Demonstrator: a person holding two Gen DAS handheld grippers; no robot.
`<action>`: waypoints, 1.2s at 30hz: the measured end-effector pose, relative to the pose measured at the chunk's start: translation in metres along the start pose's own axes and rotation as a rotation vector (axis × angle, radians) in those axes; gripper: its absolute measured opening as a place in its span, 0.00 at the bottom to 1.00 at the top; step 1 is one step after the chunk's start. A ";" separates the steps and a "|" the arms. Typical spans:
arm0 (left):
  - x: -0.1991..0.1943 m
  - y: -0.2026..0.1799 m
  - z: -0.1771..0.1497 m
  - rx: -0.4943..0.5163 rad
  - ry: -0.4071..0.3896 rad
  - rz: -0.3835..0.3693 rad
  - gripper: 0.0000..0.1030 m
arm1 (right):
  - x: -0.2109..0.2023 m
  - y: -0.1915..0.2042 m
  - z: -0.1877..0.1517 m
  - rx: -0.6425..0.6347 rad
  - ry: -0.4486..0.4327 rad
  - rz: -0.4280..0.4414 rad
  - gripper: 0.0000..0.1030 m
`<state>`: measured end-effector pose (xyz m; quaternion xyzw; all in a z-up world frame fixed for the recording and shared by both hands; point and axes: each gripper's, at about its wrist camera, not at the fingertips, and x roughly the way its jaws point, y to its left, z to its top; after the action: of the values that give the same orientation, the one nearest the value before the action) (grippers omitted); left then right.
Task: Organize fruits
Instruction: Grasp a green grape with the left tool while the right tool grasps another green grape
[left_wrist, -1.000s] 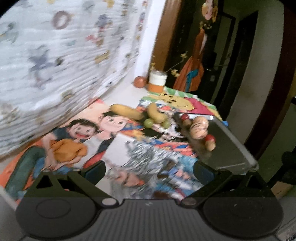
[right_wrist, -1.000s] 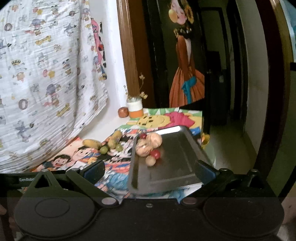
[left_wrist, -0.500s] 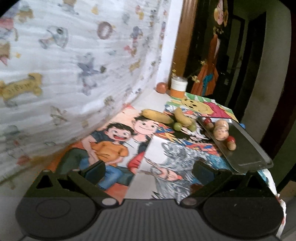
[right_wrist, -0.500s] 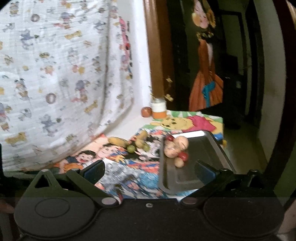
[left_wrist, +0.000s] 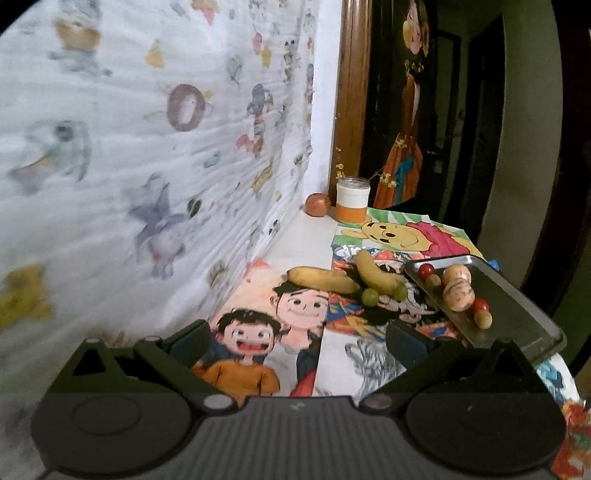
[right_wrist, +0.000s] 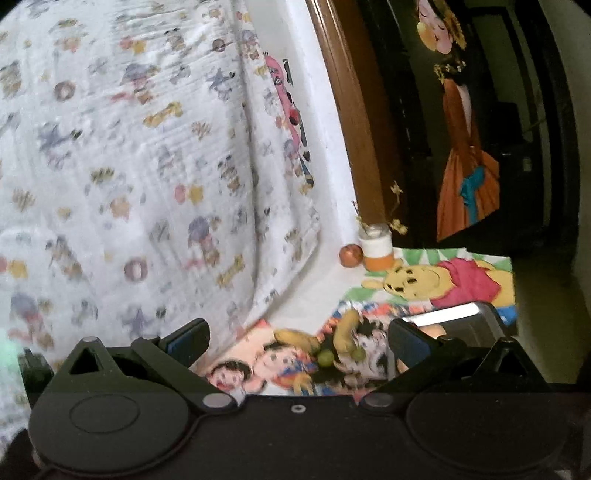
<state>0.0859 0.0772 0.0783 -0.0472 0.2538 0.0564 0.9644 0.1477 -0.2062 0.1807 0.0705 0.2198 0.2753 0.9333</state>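
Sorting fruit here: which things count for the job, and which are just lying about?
Job: metal tray with small fruits; two bananas and two green grapes on the mat; both open grippers.

Lying about: orange-and-white jar; round reddish fruit beside it, possibly decor; cartoon mat; printed cloth.

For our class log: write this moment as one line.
left gripper open, empty | right gripper open, empty | bananas, grapes off tray

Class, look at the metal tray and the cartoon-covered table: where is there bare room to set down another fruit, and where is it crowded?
Free: the near half of the dark metal tray; the white strip between patterned curtain and posters, before the reddish round fruit. Crowded: the tray's far end and the two yellow bananas with green grapes beside it.
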 end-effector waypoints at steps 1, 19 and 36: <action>0.007 0.002 0.005 -0.009 0.006 0.002 1.00 | 0.008 -0.001 0.009 -0.010 -0.001 -0.002 1.00; 0.114 -0.022 0.020 0.157 0.050 -0.146 1.00 | 0.171 -0.071 -0.022 -0.451 0.242 0.058 0.99; 0.184 -0.053 0.008 0.302 0.122 -0.260 0.93 | 0.244 -0.094 -0.061 -0.695 0.390 0.150 0.80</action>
<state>0.2554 0.0415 -0.0026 0.0622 0.3090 -0.1105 0.9426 0.3490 -0.1512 0.0116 -0.2870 0.2807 0.4087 0.8197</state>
